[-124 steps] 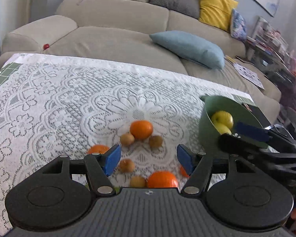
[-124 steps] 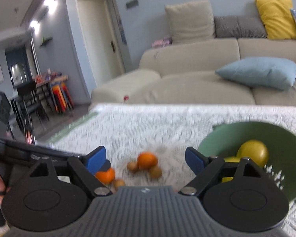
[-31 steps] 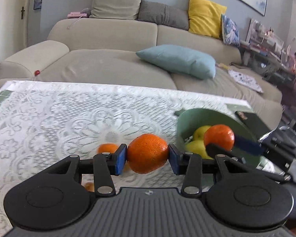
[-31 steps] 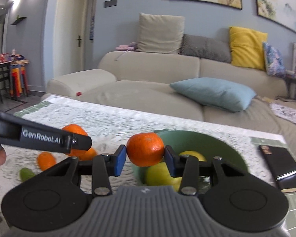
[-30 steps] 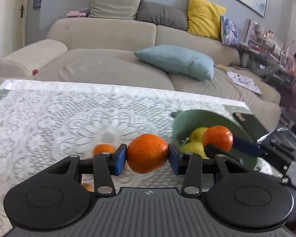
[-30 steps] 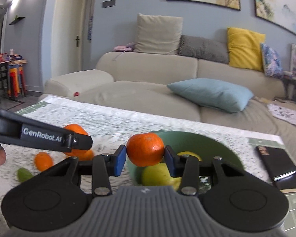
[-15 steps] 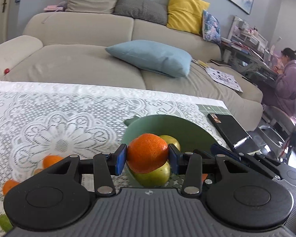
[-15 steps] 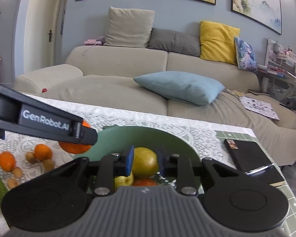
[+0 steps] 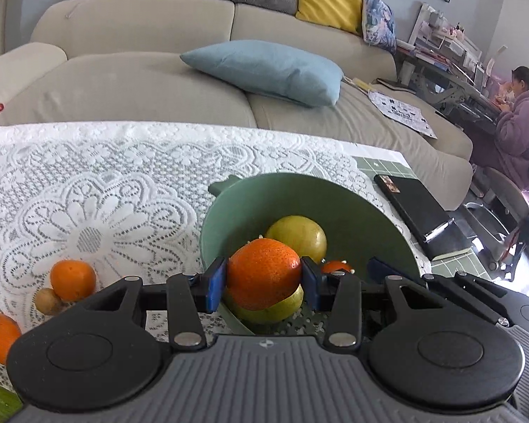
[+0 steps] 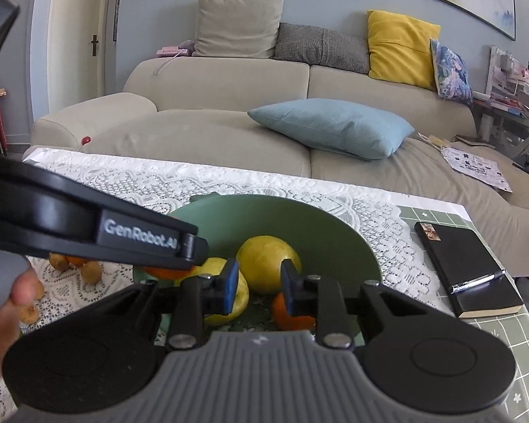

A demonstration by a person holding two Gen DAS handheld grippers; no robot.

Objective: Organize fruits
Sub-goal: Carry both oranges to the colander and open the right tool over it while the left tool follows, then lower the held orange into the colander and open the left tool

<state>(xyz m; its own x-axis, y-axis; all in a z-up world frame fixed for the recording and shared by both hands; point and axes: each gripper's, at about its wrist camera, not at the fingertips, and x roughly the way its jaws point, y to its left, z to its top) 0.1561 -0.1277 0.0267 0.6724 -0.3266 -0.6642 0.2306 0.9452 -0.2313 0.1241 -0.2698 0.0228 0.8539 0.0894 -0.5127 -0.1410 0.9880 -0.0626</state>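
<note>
My left gripper (image 9: 262,283) is shut on a large orange (image 9: 261,275) and holds it over the near side of the green bowl (image 9: 299,179). Two yellow-green fruits (image 9: 299,234) and a small orange (image 9: 336,267) lie in that bowl. In the right wrist view my right gripper (image 10: 259,287) hangs over the bowl (image 10: 321,225) with its jaws shut, a narrow gap and nothing between them. Behind its pads are a yellow fruit (image 10: 264,250) and the small orange (image 10: 292,313) on the bowl's floor. The left gripper's arm (image 10: 88,225) crosses in from the left.
Loose oranges (image 9: 72,280) and small brown fruits (image 9: 47,301) lie on the lace tablecloth (image 9: 88,183) left of the bowl. A black notebook with a pen (image 9: 412,211) lies to its right. A sofa stands behind the table, and a person (image 9: 518,123) sits far right.
My left gripper has carried its orange rightwards until it hangs over the bowl. My right gripper has let go of its small orange, which now lies in the bowl, and its jaws have shut.
</note>
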